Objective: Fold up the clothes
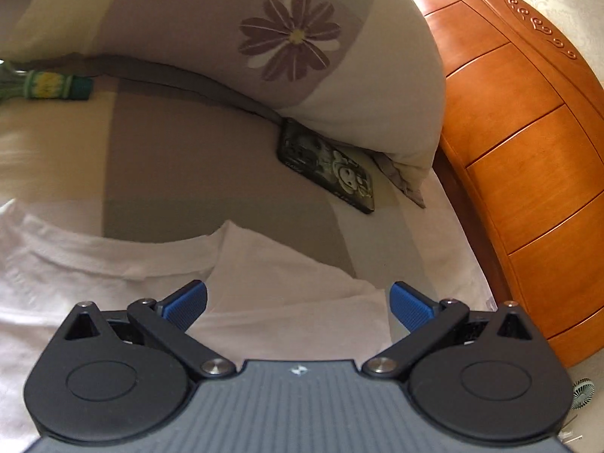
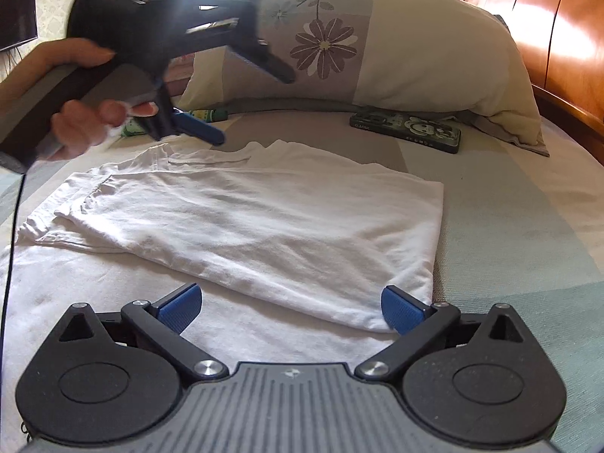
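Note:
A white T-shirt (image 2: 241, 226) lies partly folded on the bed, one side laid over the middle, its collar toward the pillow. In the left wrist view the same T-shirt (image 1: 113, 264) shows its collar and a folded shoulder. My left gripper (image 1: 298, 302) hovers open above that shoulder, nothing between its blue pads. My right gripper (image 2: 288, 307) is open low over the shirt's near hem, holding nothing. In the right wrist view a hand (image 2: 64, 87) holds the left gripper body (image 2: 170, 19) in the air above the collar end.
A flowered pillow (image 2: 377, 45) lies across the head of the bed against the wooden headboard (image 1: 521, 151). A dark printed tin (image 2: 407, 130) rests in front of the pillow. A green bottle (image 1: 56, 85) lies at the far left. A small fan (image 1: 583, 392) sits beyond the bed's edge.

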